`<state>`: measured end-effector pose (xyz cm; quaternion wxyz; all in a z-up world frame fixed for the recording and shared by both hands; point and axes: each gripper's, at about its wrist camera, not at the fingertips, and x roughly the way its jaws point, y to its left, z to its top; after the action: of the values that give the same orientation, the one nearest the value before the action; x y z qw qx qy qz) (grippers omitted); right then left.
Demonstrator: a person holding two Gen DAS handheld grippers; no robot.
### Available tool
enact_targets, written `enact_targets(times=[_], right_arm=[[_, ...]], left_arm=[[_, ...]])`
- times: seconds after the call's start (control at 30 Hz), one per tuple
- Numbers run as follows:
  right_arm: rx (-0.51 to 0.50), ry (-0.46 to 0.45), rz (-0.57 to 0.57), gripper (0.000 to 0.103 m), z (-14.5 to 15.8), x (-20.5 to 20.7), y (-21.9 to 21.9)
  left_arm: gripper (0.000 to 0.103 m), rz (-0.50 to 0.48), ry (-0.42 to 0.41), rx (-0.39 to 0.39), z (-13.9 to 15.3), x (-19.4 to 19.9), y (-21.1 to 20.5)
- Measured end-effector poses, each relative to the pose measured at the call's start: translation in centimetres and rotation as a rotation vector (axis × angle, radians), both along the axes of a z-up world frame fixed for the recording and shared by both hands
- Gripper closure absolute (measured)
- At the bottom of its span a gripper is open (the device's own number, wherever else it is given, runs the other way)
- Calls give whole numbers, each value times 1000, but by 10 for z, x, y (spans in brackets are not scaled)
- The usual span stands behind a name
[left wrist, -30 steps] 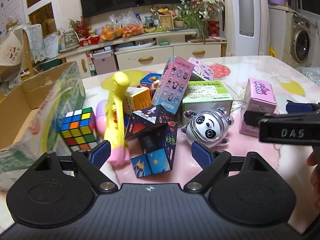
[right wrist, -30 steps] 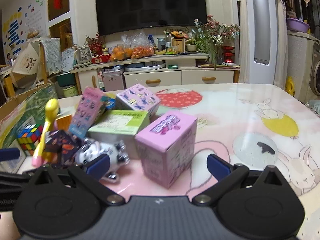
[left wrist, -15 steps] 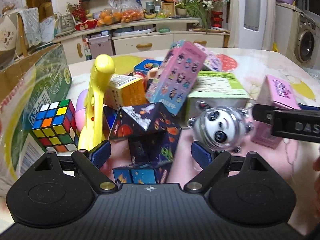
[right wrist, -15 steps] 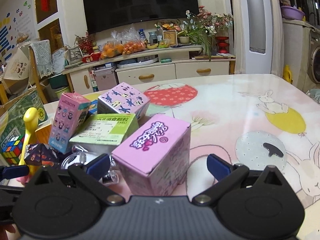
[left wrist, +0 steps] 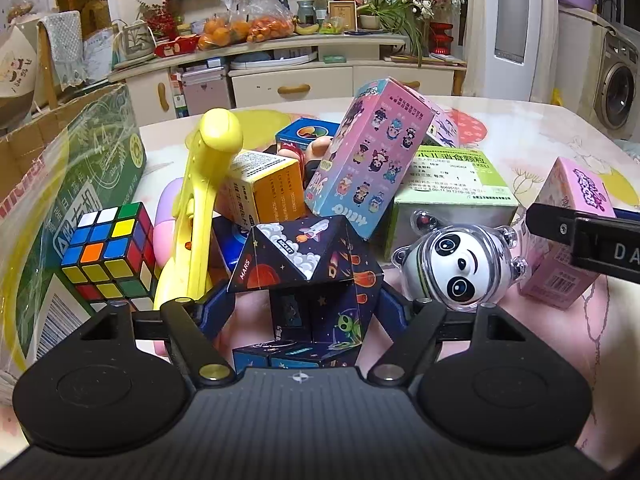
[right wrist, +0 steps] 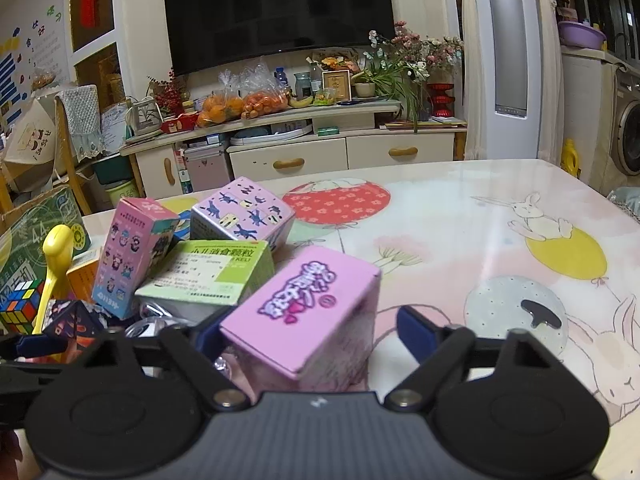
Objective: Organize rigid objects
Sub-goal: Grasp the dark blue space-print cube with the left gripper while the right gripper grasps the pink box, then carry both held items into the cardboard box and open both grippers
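A dark space-print folding puzzle (left wrist: 312,272) stands between the fingers of my left gripper (left wrist: 306,308). Its jaws are closing, and the blue pads sit close beside the puzzle's two sides without clearly pressing. A pink box (right wrist: 304,312) with dark pink lettering lies between the fingers of my right gripper (right wrist: 312,336). Those jaws are closing too; the left pad is at the box's side and a gap shows at the right pad. In the left wrist view the right gripper's black finger (left wrist: 584,244) crosses in front of the pink box (left wrist: 580,188).
Around the puzzle are a Rubik's cube (left wrist: 108,256), a yellow plastic toy (left wrist: 204,200), a panda toy (left wrist: 460,264), an orange box (left wrist: 260,188), a tall pink-blue box (left wrist: 368,160) and a green-white box (left wrist: 452,184). A cardboard box (left wrist: 80,152) stands at the left. The printed tablecloth (right wrist: 460,240) spreads to the right.
My left gripper has moved forward until the space puzzle sits between its fingers. Both pairs of jaws have narrowed. The pink box now looms closer between the right fingers.
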<state>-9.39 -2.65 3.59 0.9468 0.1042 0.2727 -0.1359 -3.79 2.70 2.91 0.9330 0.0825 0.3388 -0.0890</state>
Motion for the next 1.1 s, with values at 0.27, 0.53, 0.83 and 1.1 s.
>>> enact_targets(times=[0.27, 0.53, 0.83, 1.1], right_arm=[[-4, 21, -35, 59, -2, -1, -4], [-21, 22, -28, 60, -3, -8, 0], [-11, 5, -47, 60, 4, -19, 2], [-14, -44, -9, 60, 23, -26, 19]], left_arm=[[12, -1, 0, 4, 1, -6, 1], [13, -28, -20, -48, 11, -16, 2], [13, -58, -57, -64, 30, -27, 6], [13, -31, -123, -67, 59, -35, 21]])
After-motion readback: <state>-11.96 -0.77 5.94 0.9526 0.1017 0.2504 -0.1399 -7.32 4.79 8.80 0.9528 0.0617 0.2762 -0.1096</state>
